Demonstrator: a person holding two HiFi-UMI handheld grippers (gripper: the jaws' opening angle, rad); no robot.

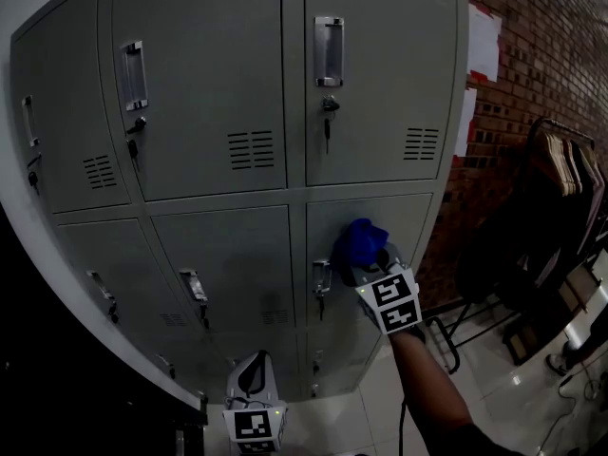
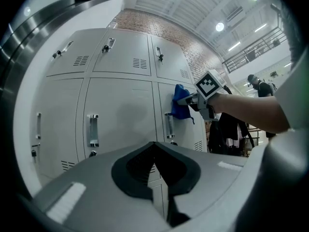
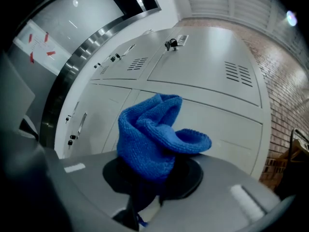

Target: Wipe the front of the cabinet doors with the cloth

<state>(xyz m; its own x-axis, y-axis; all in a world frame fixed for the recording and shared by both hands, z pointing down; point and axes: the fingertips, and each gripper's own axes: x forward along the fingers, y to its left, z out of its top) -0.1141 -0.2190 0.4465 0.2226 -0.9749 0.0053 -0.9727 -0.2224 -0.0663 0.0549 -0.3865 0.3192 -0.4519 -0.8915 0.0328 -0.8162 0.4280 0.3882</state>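
Right gripper [image 3: 145, 178]: jaws clamped on the gathered base of the cloth [image 3: 149, 139]. Blue knit, judged soft, light and floppy, so a bunched hold suits.
Cloth appears pressed to the door [image 1: 418, 217], just up-right of the handle [image 1: 322, 278].
Left gripper [image 2: 157, 170]: jaws together, empty, well below the handle.
No legible writing.

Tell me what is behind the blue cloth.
Behind the blue cloth, held in the right tongs, is a grey cabinet door. The patch directly behind it is covered; contact cannot be told.
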